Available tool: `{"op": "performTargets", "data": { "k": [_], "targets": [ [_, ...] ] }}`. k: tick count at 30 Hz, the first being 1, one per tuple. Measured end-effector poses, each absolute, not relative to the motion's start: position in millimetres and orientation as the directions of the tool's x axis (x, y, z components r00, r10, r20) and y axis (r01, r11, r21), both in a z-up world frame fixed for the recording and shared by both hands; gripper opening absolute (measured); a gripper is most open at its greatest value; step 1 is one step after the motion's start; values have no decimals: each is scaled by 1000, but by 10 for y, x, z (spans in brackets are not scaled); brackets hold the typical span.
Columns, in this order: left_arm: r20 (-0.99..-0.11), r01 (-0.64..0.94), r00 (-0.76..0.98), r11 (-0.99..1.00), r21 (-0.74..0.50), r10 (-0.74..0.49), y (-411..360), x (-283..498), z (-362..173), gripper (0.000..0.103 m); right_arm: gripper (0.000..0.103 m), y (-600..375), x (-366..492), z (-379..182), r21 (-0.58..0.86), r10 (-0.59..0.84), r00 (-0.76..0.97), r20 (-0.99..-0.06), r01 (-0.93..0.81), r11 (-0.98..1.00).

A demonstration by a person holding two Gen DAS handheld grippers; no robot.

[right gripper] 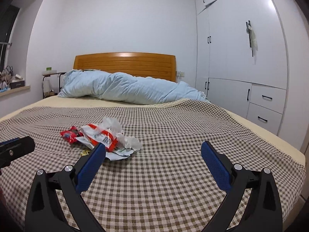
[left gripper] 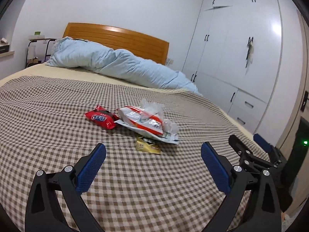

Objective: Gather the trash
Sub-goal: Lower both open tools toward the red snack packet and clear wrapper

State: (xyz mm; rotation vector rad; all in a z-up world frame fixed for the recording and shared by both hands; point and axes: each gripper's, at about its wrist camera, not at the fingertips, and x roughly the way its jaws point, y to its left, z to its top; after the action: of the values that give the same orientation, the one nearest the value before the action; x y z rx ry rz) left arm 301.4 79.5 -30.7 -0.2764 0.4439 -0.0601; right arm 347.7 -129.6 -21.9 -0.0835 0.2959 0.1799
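Wrappers (left gripper: 143,121) piled mid-bed (left gripper: 48,106), dead ahead of left gripper (left gripper: 153,152), nearer; right gripper (right gripper: 153,152) sits right of pile. Both jaws apart, empty.

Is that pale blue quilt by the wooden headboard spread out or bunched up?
Bunched up. The pale blue quilt lies in a rumpled roll along the wooden headboard, leaving the checked bedspread uncovered.

Room evenly and softly lit, bright glare patches on wardrobe doors (left gripper: 276,29) and headboard (right gripper: 125,55), strong fisheye bending, dark vignetted corners.
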Motion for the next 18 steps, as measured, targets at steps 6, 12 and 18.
{"op": "performTargets", "data": {
  "k": [6, 12, 18],
  "targets": [
    [-427, -46, 902, 968, -248, -67, 976, 3166, -291, 95, 95, -1247, 3628, -239, -35, 186, 935, -303, -206, 978],
    [-431, -60, 902, 978, -200, -33, 1145, 3414, -262, 95, 95, -1064, 3898, -212, -28, 217, 926, -309, -237, 971],
    [-436, -94, 900, 984, -154, 17, 1372, 3845, -234, 95, 95, -675, 4483, -223, -114, 193, 915, -355, -247, 962]
  ]
}}
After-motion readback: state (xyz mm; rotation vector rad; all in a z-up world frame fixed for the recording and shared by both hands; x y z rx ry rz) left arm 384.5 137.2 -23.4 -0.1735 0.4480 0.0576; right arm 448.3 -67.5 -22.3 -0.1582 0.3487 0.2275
